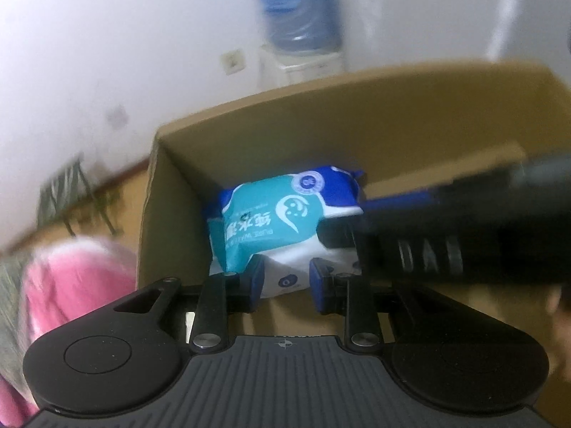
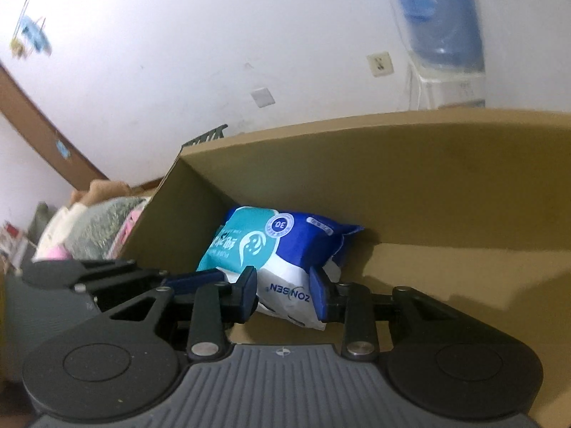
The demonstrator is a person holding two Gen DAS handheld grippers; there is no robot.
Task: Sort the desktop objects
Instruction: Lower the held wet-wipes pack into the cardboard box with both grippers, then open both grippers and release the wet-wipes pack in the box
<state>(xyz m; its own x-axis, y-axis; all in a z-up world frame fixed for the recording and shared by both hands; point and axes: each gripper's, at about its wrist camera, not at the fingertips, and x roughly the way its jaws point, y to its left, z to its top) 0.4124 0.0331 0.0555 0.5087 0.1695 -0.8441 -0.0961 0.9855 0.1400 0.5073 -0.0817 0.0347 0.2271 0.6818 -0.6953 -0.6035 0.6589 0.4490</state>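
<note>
A soft pack of wet wipes (image 1: 271, 221), teal, blue and white, lies in the near left corner of an open cardboard box (image 1: 357, 125). My left gripper (image 1: 287, 281) is shut on the pack's white near edge. The black housing of my right gripper (image 1: 446, 246) comes in from the right, and its blue finger meets the pack's right end. In the right wrist view the pack (image 2: 285, 242) sits between the pads of my right gripper (image 2: 283, 289), which is shut on its white printed end inside the box (image 2: 428, 178). One blue finger (image 2: 192, 279) of the left gripper touches the pack from the left.
A water dispenser with a blue bottle (image 1: 296, 10) stands against the white wall behind the box and shows in the right wrist view (image 2: 439, 18) too. Pink fabric (image 1: 71, 285) and soft toys (image 2: 92, 221) lie left of the box. The box floor (image 2: 446, 278) to the right is bare.
</note>
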